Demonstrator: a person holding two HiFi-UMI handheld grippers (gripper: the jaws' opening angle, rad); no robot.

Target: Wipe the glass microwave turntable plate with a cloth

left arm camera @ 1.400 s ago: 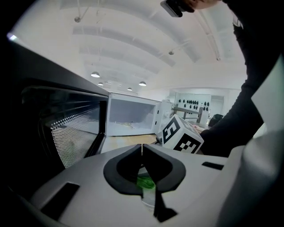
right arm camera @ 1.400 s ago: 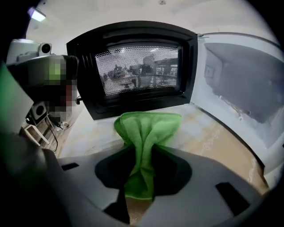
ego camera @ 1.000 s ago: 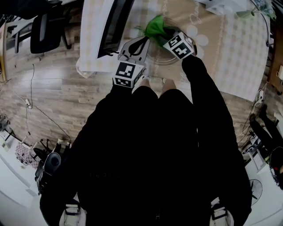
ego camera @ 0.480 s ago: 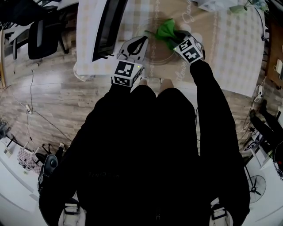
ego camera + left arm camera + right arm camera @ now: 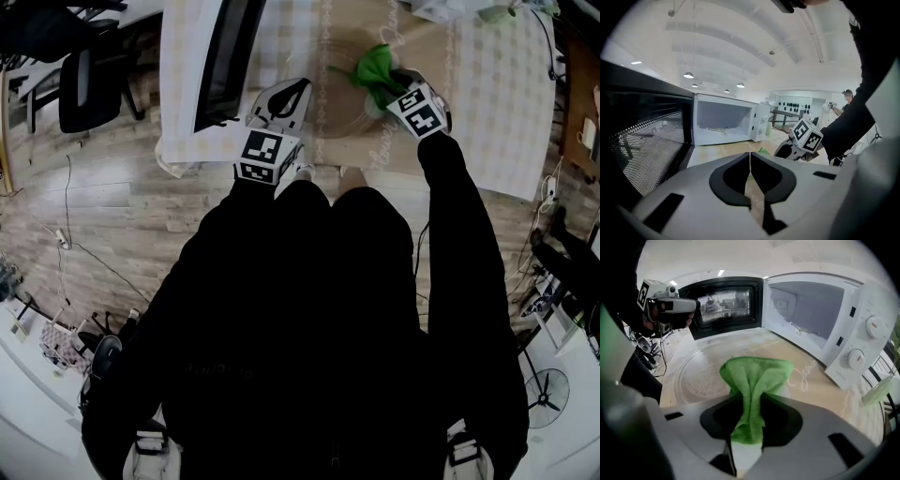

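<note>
1. Right gripper (image 5: 749, 413): jaws are closed on a bunched green cloth (image 5: 757, 380). A folded pad of cloth projects ahead of the jaw tips.
2. Left gripper (image 5: 750, 161): jaws are together, and nothing is visible between them. It is near the table's near edge, at the plate's left side. Contact with the plate cannot be confirmed.
3. Glass turntable plate (image 5: 703, 376): it lies flat on the table (image 5: 811, 394), close to the near edge. The cloth pad is over its right portion.
4. Microwave (image 5: 820, 319): it stands toward the far edge, with its door (image 5: 724, 305) swung open to the left.

Probable hazards:
- Plate unrestrained. Wiping force may slide it on the table covering, possibly toward the near edge.
- Short cloth overhang. Excess downward pressure may bring the hard jaw tips onto the glass.
- Cloth held by one fold only. Drag may pull it out of the jaws.
- A wide leftward stroke may strike the left gripper or the door.
</note>
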